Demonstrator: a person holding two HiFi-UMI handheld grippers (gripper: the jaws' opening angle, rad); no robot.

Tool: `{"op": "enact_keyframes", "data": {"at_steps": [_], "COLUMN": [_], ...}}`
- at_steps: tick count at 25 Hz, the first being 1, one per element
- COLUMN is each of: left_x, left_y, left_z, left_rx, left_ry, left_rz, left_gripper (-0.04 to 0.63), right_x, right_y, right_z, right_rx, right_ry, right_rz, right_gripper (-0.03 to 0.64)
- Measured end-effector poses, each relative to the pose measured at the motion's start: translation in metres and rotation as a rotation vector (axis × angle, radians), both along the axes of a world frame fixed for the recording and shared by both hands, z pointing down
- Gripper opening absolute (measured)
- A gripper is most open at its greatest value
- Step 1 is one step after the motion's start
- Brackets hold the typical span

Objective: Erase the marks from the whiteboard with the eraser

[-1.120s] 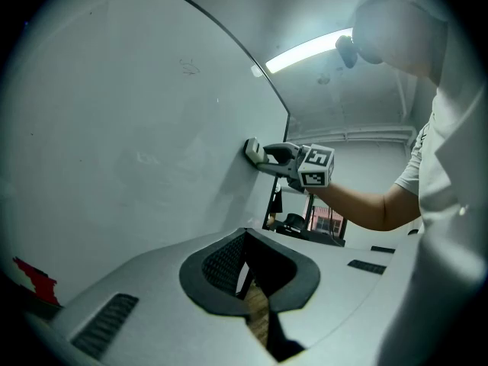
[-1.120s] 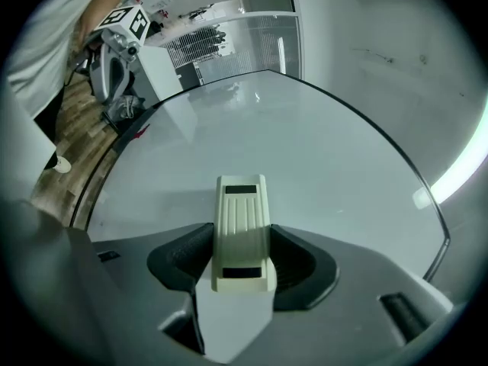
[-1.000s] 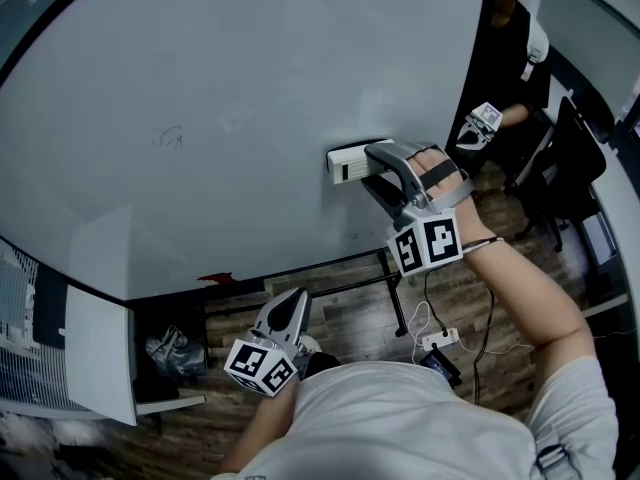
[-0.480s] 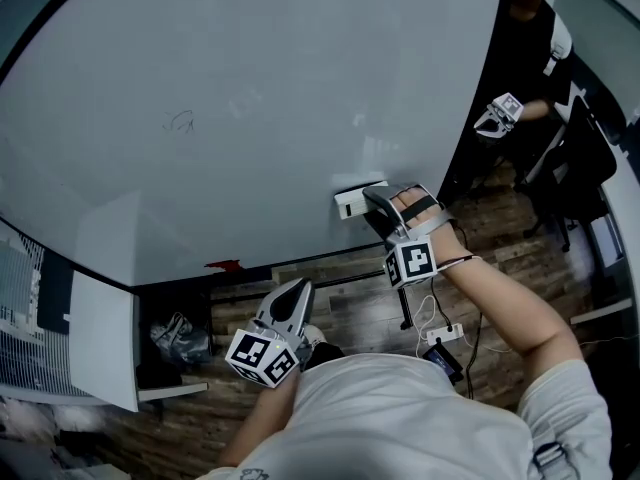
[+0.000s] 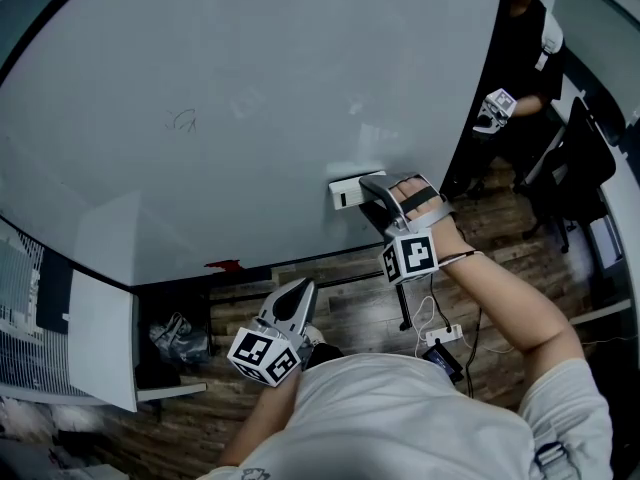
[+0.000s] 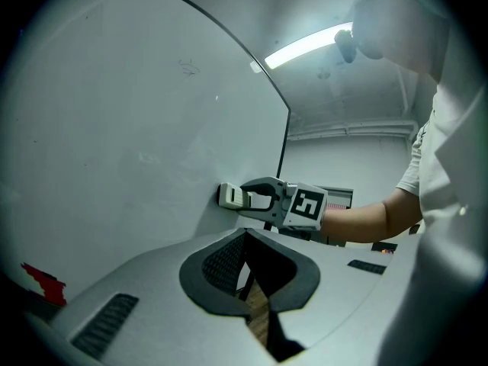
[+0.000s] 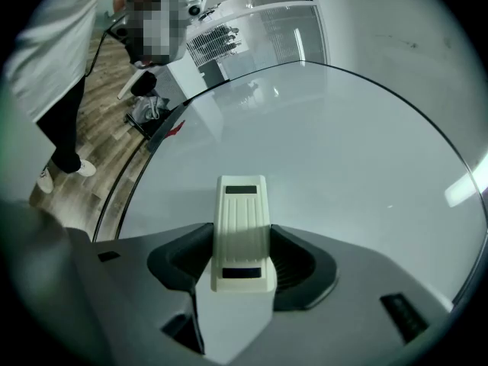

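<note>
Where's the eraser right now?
Head view: the eraser sits against the whiteboard near its lower right edge, held in the right gripper.

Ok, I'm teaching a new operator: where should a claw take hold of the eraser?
Across its long sides at the rear end, coming in along its length. The eraser is a slim block, pad flat on the whiteboard; the right claw grips it so.

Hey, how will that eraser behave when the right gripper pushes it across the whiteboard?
The eraser looks like a stiff ribbed plastic block, so probably light and unbending. Clamped in the right gripper, it seems unlikely to slip. Flat against the smooth whiteboard, it should slide, not roll.
</note>
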State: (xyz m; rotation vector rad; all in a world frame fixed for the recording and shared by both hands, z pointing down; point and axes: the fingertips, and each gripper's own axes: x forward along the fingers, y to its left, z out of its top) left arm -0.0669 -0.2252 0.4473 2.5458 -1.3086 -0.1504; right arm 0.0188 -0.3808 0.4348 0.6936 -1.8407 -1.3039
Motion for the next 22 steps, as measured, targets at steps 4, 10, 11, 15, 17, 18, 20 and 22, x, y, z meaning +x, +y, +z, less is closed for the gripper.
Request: {"op": "enact_keyframes", "data": {"at_steps": [4,10,11,15,17,18,20,22], "left_x": [0.002,0.002,0.002,-0.002,-0.004,-0.005,-0.008,-0.010], "left_y": [0.002,0.003,0.003,0.001,0.001,0.002,0.002,0.003], "left_z": [-0.001,-0.001,-0.001,-0.004,-0.004,-0.003,-0.003,-0.003], "left_rx": [0.005,0.006,0.006,0.015,0.015,0.014,0.012,0.012], "left_ry": [0.010,0.018,0.019,0.019,0.017,0.016,0.013,0.010], "left_rz": [0.006,0.008,0.009,-0.001,-0.006,-0.009,-0.016,-0.023], "left_gripper": [0.006,0.006,0.006,0.006,0.006,0.006,0.006,0.006], "right_x": [-0.006,-0.014,-0.015,-0.021,-0.023,-0.024,-0.027,-0.031], "right_y": [0.004,0.004,0.004,0.005,0.006,0.007,0.009,0.011], "right_z": [-0.055,-0.160,-0.178,-0.236,-0.256,-0.261,-0.263,-0.254], "right_rx": [0.051,0.219,0.245,0.331,0.353,0.359,0.365,0.362], "right_ry": [-0.040,-0.110,-0.128,-0.187,-0.212,-0.221,-0.233,-0.233], "right_rz": [-0.008,-0.034,-0.036,-0.042,-0.042,-0.042,-0.042,-0.050], "right_gripper": [0.242,0.242,0.242,0.242,0.241,0.242,0.241,0.241]}}
